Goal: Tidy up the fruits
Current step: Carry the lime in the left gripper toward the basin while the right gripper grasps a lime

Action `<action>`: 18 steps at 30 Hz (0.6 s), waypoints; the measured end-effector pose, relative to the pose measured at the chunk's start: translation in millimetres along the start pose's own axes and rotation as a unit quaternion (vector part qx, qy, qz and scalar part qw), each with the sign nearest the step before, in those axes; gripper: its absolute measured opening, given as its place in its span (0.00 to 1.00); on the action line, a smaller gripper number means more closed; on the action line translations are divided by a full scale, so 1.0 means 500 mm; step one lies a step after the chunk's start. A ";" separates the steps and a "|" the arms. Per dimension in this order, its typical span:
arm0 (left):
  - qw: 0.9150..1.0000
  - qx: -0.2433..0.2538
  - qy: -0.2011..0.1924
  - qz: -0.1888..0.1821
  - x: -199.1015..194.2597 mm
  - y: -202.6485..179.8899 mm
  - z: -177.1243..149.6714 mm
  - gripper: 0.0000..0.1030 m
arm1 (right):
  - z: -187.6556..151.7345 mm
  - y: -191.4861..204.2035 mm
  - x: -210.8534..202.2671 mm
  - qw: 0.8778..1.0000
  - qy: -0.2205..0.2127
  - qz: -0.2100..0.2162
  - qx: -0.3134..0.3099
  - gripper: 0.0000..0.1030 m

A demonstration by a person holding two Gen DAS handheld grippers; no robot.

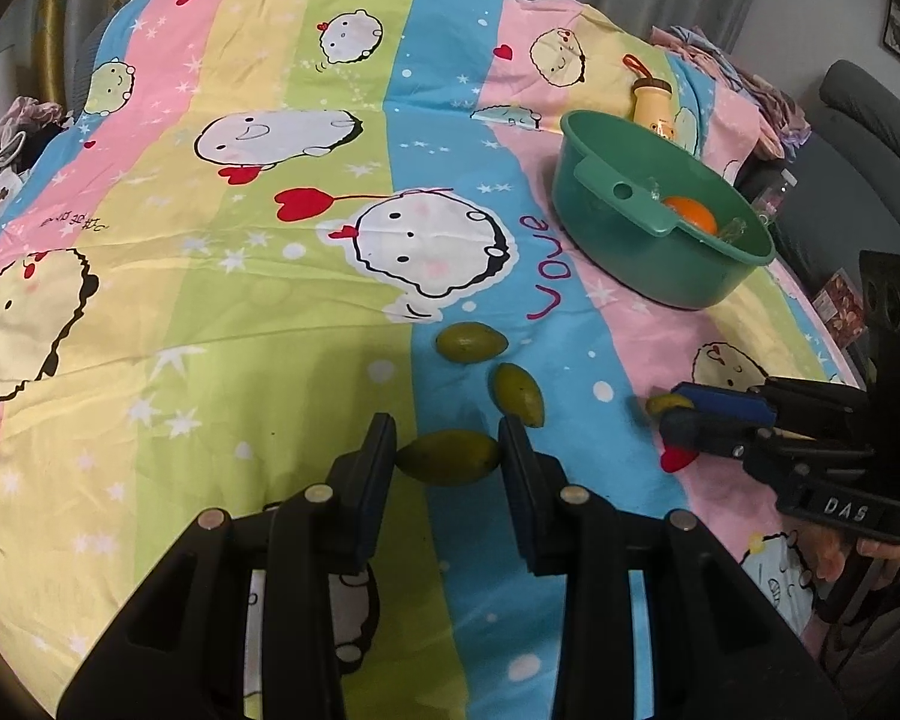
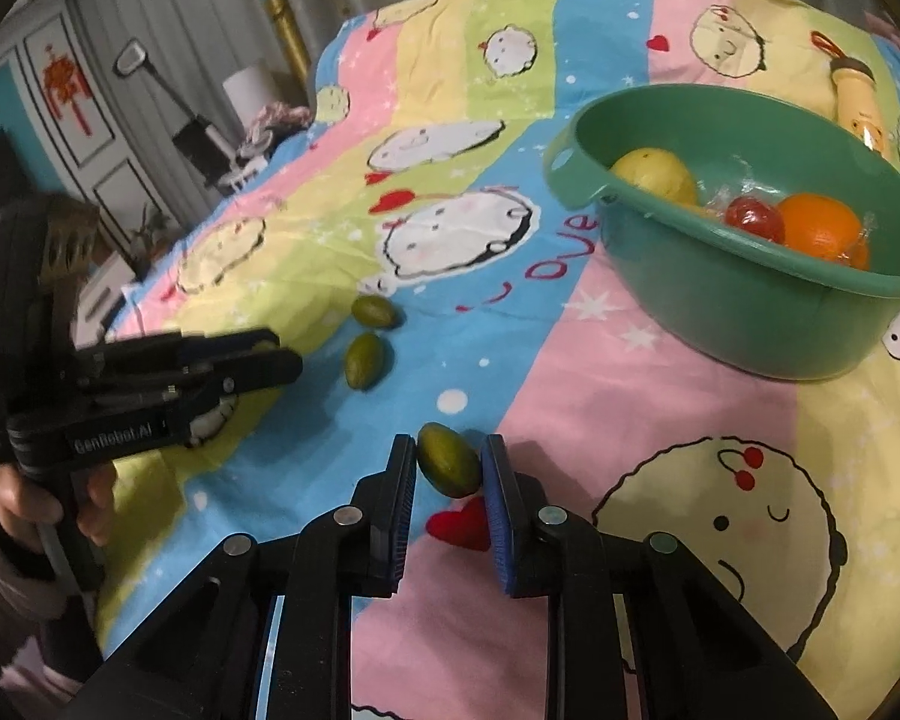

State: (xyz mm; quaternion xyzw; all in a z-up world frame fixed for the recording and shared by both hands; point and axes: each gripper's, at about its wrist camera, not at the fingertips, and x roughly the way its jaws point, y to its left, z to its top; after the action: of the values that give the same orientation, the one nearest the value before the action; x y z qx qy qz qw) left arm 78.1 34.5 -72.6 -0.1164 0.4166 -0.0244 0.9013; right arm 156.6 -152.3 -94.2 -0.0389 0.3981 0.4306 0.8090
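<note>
On the bedsheet [image 1: 270, 276], each gripper clamps a green fruit: left gripper [image 1: 447, 450], right gripper [image 2: 449, 468]. Two more fruits [image 1: 471, 342] lie near the left gripper, with open sheet before the basin [image 2: 744, 312].

A bed under a striped cartoon-print sheet [image 1: 258, 312] in pink, yellow, green and blue bands. Resting directly on it: a green plastic basin [image 1: 678, 264] at the right, with a yellow bottle [image 1: 651, 102] lying just behind; two small green fruits [image 1: 471, 342] close together near the middle, well apart from the basin. Impossible to tell whether the two further green fruits, each between gripper pads, touch the sheet
</note>
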 end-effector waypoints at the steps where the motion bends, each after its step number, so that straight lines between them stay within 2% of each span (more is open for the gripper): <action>1: 1.000 0.000 -0.002 -0.002 -0.005 -0.002 0.001 0.34 | 0.002 0.000 -0.002 1.000 -0.004 0.007 0.004 0.23; 7: 1.000 0.007 -0.021 -0.011 -0.039 -0.024 0.016 0.34 | 0.012 -0.001 -0.028 0.998 -0.033 0.050 0.019 0.23; 14: 0.999 0.026 -0.038 -0.021 -0.055 -0.061 0.048 0.34 | 0.019 -0.029 -0.071 0.994 -0.074 0.071 0.049 0.23; 18: 0.998 0.035 -0.046 -0.031 -0.059 -0.086 0.070 0.34 | 0.020 -0.054 -0.094 0.991 -0.093 0.066 0.069 0.23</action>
State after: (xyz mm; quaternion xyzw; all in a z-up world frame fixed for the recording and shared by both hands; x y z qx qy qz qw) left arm 87.9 3.8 -18.9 -0.0989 0.3694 -0.0616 0.9220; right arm 167.7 -196.5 -63.2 0.0831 0.3517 0.4565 0.8130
